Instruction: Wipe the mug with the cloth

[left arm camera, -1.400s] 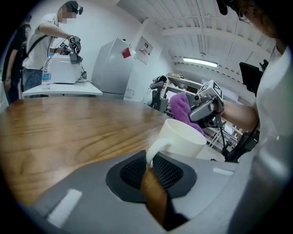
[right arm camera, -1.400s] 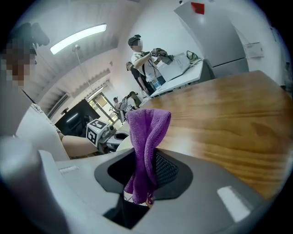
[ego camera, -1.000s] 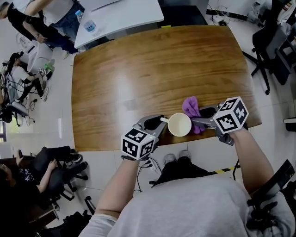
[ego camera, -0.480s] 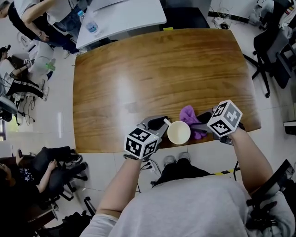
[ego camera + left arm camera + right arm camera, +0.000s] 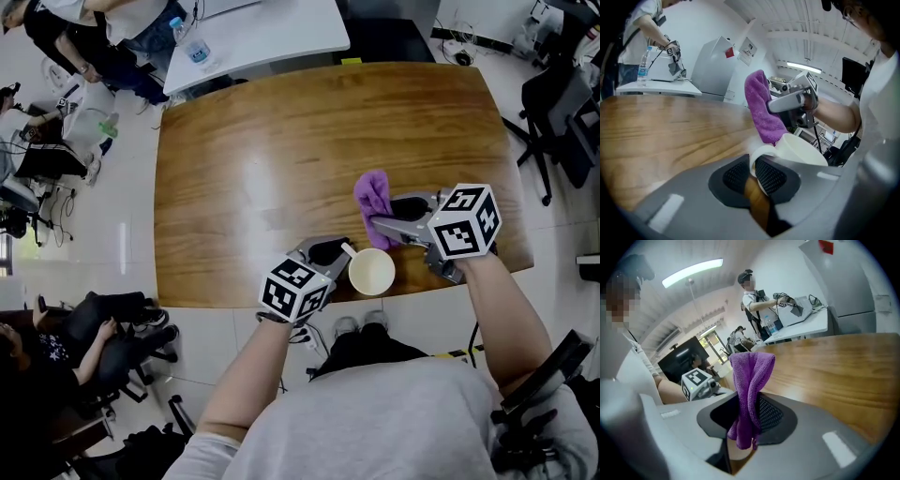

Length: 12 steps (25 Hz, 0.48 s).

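A white mug (image 5: 371, 272) is held at the table's near edge, its open mouth facing up. My left gripper (image 5: 342, 251) is shut on the mug's handle (image 5: 757, 152); its jaws have just been closing with the handle between them. My right gripper (image 5: 375, 223) is shut on a purple cloth (image 5: 372, 195), which hangs bunched from its jaws (image 5: 750, 380). In the head view the cloth is a little beyond the mug and apart from it. The left gripper view shows the cloth (image 5: 761, 110) hanging just behind the mug's rim (image 5: 804, 150).
The wooden table (image 5: 281, 141) stretches away beyond the mug. A white table (image 5: 262, 28) with a water bottle (image 5: 192, 47) stands behind it. People sit and stand at the left, and an office chair (image 5: 553, 103) is at the right.
My right gripper has risen and carried the purple cloth from beside the mug out over the table. The left gripper has kept the mug in place.
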### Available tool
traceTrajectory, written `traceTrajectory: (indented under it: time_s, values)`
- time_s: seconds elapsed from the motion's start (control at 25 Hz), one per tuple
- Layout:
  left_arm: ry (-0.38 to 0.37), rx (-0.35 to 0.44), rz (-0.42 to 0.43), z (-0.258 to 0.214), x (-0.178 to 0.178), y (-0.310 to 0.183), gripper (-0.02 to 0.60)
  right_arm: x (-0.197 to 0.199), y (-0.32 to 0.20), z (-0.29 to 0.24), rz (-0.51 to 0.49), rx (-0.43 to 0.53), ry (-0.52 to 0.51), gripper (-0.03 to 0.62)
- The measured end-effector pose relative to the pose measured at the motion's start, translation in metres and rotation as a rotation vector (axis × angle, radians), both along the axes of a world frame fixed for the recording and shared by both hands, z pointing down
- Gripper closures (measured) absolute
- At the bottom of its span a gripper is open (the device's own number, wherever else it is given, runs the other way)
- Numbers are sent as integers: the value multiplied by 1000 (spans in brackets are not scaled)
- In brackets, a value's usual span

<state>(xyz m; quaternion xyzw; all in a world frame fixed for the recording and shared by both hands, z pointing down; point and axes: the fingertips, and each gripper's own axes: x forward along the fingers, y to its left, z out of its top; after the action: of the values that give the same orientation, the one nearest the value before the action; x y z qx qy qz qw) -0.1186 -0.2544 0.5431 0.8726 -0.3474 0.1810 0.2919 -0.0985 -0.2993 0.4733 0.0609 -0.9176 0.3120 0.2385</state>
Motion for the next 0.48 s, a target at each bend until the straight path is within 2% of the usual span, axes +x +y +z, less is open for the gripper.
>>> traceTrajectory:
  time_s: [0.12,0.32,0.48]
  values:
    - [-11,6,-6,0,-1,-1,557,-13,7,6,-4,-48,-31,484]
    - [-8,14,-17,0,-1,-3,557,-10,17,48,-18,-123,59,485]
    - [-10,15,-16,1,-2,-4,557,-4,15,67,-17,-110,129,485]
